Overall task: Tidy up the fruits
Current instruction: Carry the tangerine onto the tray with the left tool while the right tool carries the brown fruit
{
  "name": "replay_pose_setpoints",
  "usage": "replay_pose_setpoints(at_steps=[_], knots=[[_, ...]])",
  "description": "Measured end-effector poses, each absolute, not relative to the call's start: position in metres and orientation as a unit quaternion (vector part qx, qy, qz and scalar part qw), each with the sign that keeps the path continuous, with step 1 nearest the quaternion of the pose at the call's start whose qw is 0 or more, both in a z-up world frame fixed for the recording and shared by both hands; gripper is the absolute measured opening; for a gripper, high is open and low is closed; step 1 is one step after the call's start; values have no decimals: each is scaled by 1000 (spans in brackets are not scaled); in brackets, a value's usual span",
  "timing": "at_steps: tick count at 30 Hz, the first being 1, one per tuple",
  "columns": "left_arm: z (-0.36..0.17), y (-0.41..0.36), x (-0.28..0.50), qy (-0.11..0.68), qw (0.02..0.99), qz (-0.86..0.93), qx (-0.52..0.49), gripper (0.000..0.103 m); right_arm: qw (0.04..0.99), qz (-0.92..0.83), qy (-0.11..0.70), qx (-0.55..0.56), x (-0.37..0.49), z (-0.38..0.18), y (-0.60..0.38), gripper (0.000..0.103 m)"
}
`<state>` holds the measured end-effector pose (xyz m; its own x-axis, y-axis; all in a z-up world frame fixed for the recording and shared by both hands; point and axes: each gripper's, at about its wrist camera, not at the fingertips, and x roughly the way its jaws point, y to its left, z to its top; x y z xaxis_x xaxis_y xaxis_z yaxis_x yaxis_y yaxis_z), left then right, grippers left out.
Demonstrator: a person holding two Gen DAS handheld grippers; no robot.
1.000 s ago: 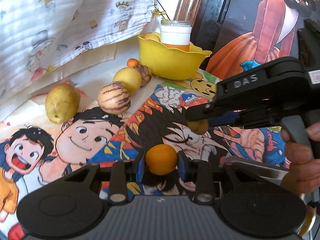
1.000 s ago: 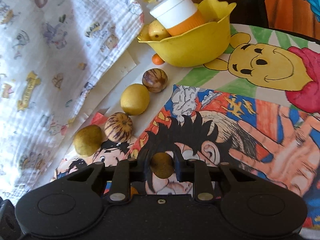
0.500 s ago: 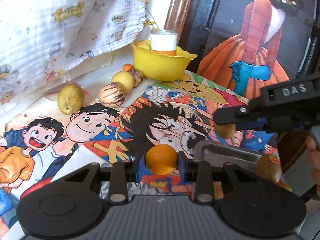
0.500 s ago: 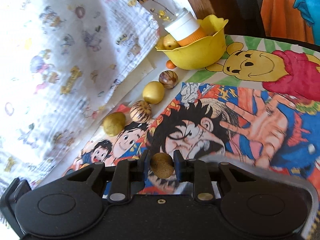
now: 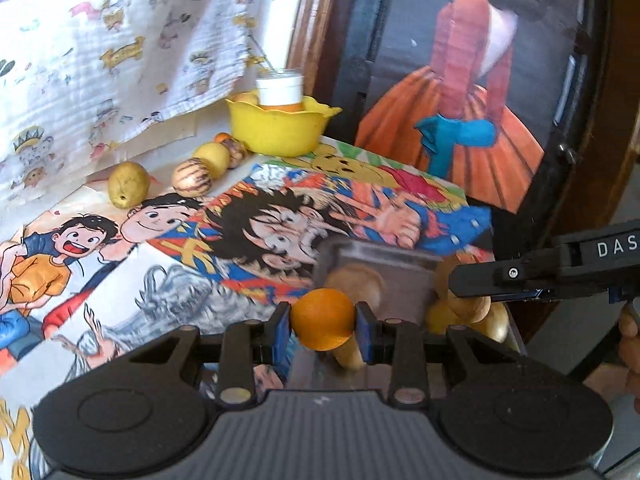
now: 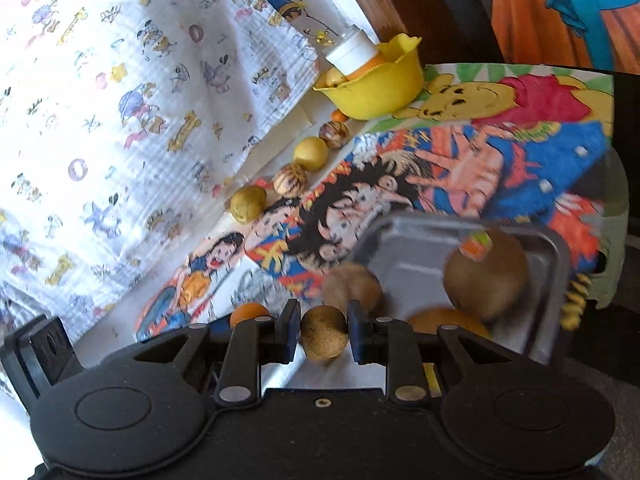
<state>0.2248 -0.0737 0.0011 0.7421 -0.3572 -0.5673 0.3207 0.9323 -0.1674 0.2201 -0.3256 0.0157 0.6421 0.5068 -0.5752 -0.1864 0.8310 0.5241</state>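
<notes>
My left gripper point(image 5: 322, 326) is shut on a small orange fruit point(image 5: 322, 319), held above the near edge of a grey metal tray point(image 5: 384, 256). My right gripper point(image 6: 323, 333) is shut on a small brown round fruit point(image 6: 323, 333), held over the same tray point(image 6: 560, 248). The tray holds brown fruits point(image 6: 486, 276) and an orange one point(image 6: 448, 320). In the left wrist view the right gripper point(image 5: 470, 303) comes in from the right with its brown fruit point(image 5: 470, 306). The left gripper's orange fruit point(image 6: 249, 313) shows in the right wrist view.
A yellow bowl point(image 5: 280, 130) with a white-lidded jar point(image 5: 279, 88) stands at the back. A row of fruits lies beside it: a yellow-green one point(image 5: 128, 190), a striped one point(image 5: 191, 179), a yellow one point(image 5: 211, 157). A printed cloth point(image 5: 100, 60) hangs on the left.
Both grippers have pulled back from the bowl and fruit row toward the near table edge, each still holding its fruit. The grey tray with fruits has come into view beneath them.
</notes>
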Motion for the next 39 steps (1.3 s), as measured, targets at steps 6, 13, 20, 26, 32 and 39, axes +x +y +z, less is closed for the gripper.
replay_pose_setpoints(at_steps=[6,13,20,26,32,39], knots=[[-14,-84,199,323,928,-187,-18,37,884,192,375,202,187,-1,-328,27],[-19,-85,190,319,929,-188,-12,37,912,160,343,160,165,-14,-330,27],[-24,-90,195,317,929,-189,-3,37,936,143,303,109,157,-24,-323,27],[-30,-91,199,324,926,-191,1,37,942,131,293,94,154,-32,-322,27],[-33,-92,201,325,925,-195,-2,37,949,125,282,64,151,-37,-313,27],[-34,-90,203,325,924,-200,-9,37,950,120,283,51,150,-43,-310,27]])
